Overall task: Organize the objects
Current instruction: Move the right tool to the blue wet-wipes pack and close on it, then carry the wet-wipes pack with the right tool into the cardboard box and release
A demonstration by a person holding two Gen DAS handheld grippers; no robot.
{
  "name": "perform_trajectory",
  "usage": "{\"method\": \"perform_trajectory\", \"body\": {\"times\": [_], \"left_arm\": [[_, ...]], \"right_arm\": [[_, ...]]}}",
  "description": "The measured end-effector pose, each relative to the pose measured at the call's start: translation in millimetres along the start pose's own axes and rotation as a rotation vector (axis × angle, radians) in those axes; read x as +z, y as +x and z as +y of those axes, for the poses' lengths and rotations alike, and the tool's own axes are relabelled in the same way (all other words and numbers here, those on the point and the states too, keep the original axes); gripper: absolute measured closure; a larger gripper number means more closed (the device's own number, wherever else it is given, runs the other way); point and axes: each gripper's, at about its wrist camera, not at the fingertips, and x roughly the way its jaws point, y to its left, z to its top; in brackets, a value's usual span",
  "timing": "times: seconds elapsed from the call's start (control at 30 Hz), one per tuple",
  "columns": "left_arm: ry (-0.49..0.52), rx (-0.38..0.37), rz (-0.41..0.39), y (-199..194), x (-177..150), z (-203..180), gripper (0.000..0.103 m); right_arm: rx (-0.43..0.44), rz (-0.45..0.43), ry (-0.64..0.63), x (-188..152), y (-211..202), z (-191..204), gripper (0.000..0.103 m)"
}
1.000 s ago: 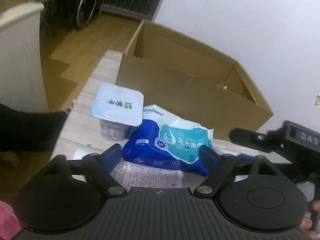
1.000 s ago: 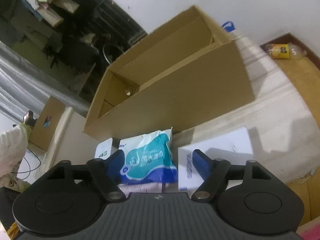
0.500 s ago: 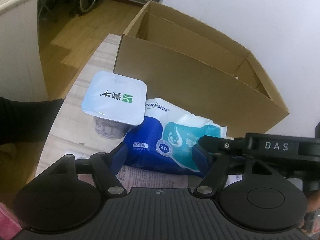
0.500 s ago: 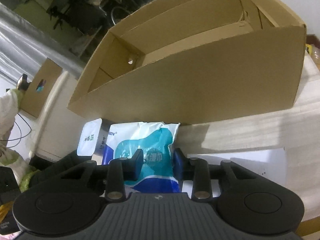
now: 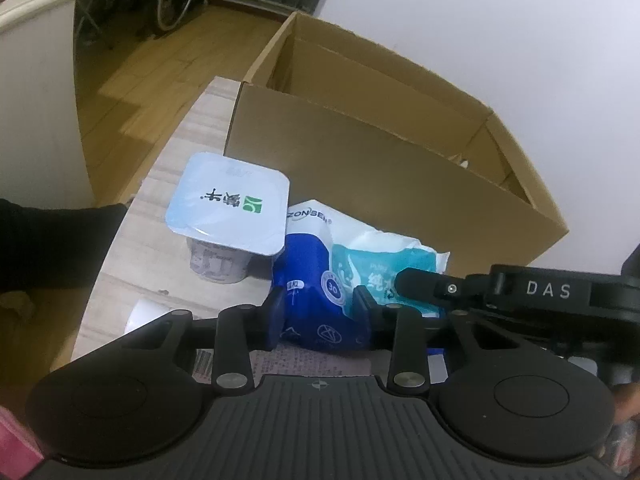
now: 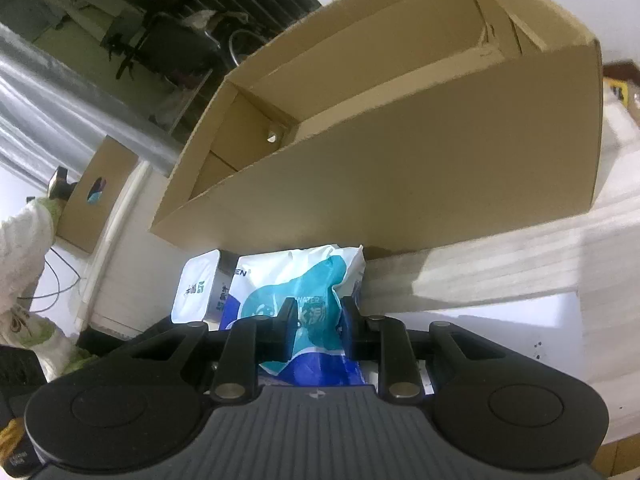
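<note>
on the wipes pack (image 5: pixel 316 280), left gripper (image 5: pixel 320 312) closing, right gripper (image 6: pixel 318 320) clamped, box hole (image 6: pixel 273 137) right-view only

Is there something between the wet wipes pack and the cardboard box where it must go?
Only the cardboard box's own near wall. The wet wipes pack lies at its foot, so it must go over the rim. The yogurt cup stands aside.
</note>
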Motion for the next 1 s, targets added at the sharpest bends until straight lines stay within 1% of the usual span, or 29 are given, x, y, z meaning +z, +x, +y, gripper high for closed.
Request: {"method": "perform_trajectory", "body": {"times": [0.23, 0.43, 0.53, 0.67, 0.8, 0.9, 0.97, 1.0], "left_arm": [[0.022, -0.021, -0.007, -8, 1, -7, 0.069], [0.037, -0.055, -0.032, -31, 1, -14, 0.069], [0.049, -0.069, -0.053, -47, 2, -22, 0.069], [0.089, -0.088, -0.109, -76, 5, -34, 0.069], [0.101, -0.112, -0.158, -95, 16, -39, 0.069], [0.123, -0.114, -0.190, -95, 31, -44, 0.069], [0.131, -0.117, -0.188, -90, 42, -44, 0.069], [0.118, -0.130, -0.177, -85, 49, -42, 0.069]], "right_arm": [[-0.017, -0.031, -0.054, 1, -12, 12, 0.077], [0.004, -0.060, -0.070, 1, -35, 23, 0.077], [-0.004, -0.109, -0.145, -3, -55, 39, 0.077], [0.020, -0.178, -0.191, -5, -83, 58, 0.077], [0.062, -0.220, -0.197, 7, -100, 68, 0.077], [0.065, -0.237, -0.224, 23, -99, 75, 0.077], [0.058, -0.242, -0.261, 38, -93, 79, 0.077], [0.055, -0.247, -0.280, 45, -90, 81, 0.077]]}}
